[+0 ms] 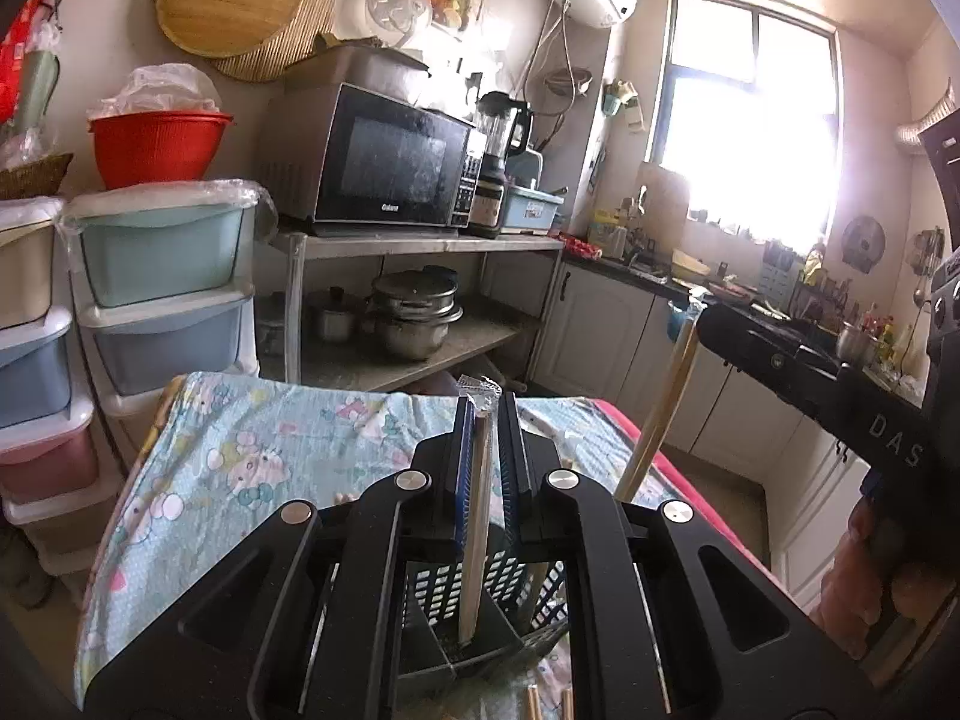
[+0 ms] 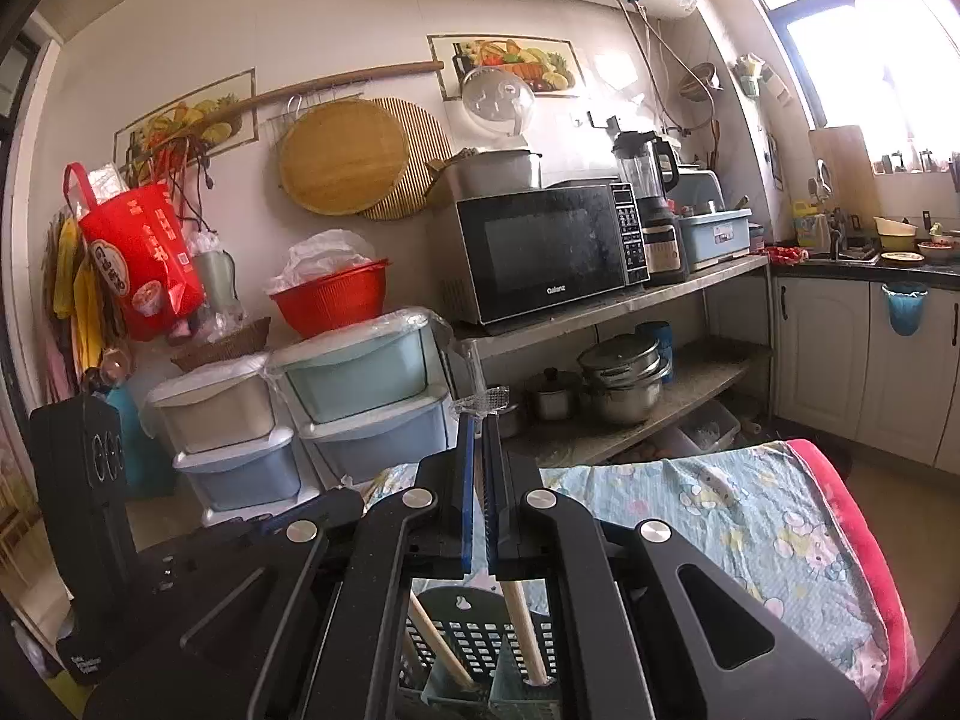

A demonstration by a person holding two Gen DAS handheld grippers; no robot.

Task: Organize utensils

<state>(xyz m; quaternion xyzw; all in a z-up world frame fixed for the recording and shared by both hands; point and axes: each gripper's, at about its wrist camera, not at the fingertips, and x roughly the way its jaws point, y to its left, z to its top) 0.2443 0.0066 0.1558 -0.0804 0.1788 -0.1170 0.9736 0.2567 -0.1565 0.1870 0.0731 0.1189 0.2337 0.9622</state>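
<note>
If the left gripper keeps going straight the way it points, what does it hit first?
Probably nothing close: the left gripper points over the far edge of the cloth-covered table toward the metal shelf rack and its pots. Depth is unclear.

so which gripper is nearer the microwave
Left, though only slightly by my reading. The left gripper and right gripper both hang over the utensil basket, facing the microwave across the table.

Home kitchen: microwave (image 2: 543, 252) + blender (image 2: 651, 204) on shelf, pots (image 2: 621, 381) below, sink counter (image 2: 864, 267).
</note>
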